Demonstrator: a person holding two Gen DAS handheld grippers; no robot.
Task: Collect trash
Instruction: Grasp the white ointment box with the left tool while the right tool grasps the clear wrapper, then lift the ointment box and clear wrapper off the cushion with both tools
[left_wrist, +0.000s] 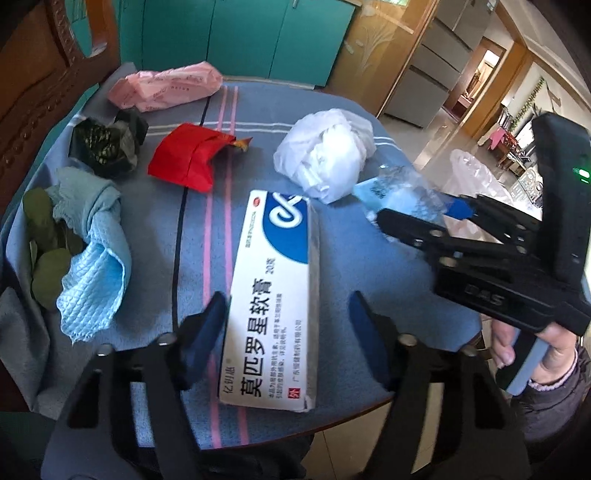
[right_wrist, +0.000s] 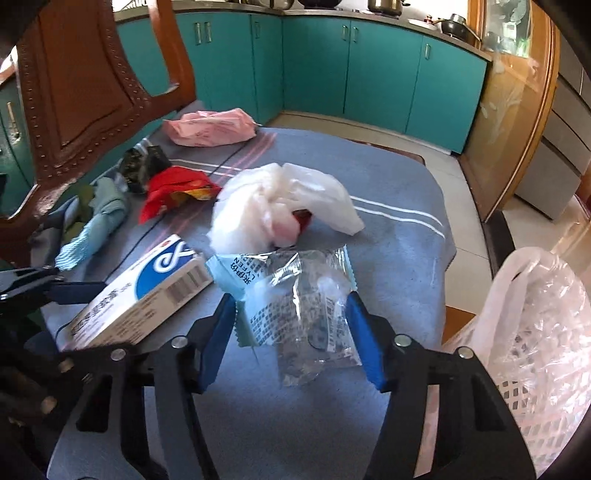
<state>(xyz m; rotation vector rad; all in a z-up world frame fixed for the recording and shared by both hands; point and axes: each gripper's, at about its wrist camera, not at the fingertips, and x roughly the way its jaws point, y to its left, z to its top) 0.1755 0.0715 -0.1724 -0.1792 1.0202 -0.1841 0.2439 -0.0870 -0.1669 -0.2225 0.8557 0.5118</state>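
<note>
Clear plastic wrapper (right_wrist: 306, 306) lies between the right gripper's (right_wrist: 291, 328) parted pads, just right of the ointment box (left_wrist: 277, 295); the left gripper (left_wrist: 288, 332) straddles that box, its pads not clearly pressing. Close squarely before lifting toward the lined basket (right_wrist: 532, 332), beyond the box's right.

Left gripper (left_wrist: 288, 325): black plastic linkage arms, round silver rivets at the pivots, dark blue pads on the inner faces of both fingers (left_wrist: 210, 325). Right gripper (right_wrist: 291, 332): same build, black arms with silver rivets and brighter blue pads; from the left wrist view its black body carries raised lettering, a green indicator light glows on a black block above, and a pale blue-grey handle sits below. Right hand (left_wrist: 532, 350) wears a dark sleeve over a pink knitted cuff.
</note>
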